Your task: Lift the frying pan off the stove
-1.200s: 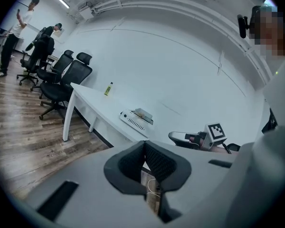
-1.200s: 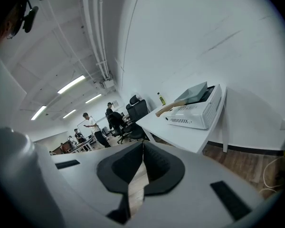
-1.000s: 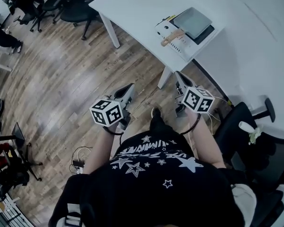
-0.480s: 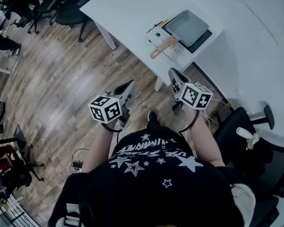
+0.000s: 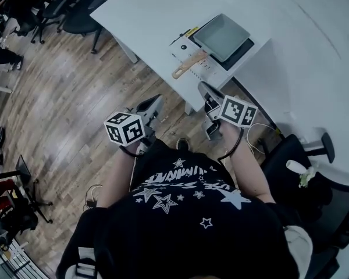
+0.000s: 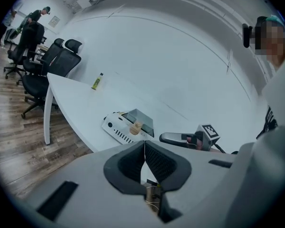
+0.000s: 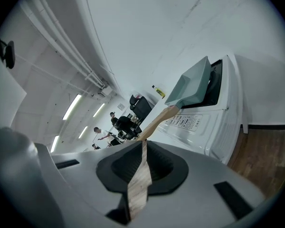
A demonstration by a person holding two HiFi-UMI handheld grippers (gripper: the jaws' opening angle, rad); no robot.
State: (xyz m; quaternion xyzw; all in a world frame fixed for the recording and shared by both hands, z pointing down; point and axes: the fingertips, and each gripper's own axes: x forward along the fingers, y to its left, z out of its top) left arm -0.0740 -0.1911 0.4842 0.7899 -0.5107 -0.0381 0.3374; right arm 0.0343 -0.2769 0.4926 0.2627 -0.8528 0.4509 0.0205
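Sitting flat on the black glass top of a white, boxy stove (image 5: 181,43), the frying pan (image 5: 221,35) is a shallow rectangular tray of matte grey-green metal with low straight walls. Its pale wooden handle (image 5: 189,65) slants out over the stove's slotted front panel, toward the person. The stove stands near the curved edge of a smooth white table (image 5: 145,10).

Both tools hang over the plank-grained wooden floor (image 5: 64,109), apart from the pan. The left gripper (image 5: 156,100) has its ribbed dark pads pressed together along a thin seam, with nothing between them. The right gripper (image 5: 202,86) is also closed and empty, showing only a sliver of floor through the slit between its pads. In the head view its tip lies just beside the table edge, below the handle's end. Each grey moulded body carries a white cube printed with black square markers.
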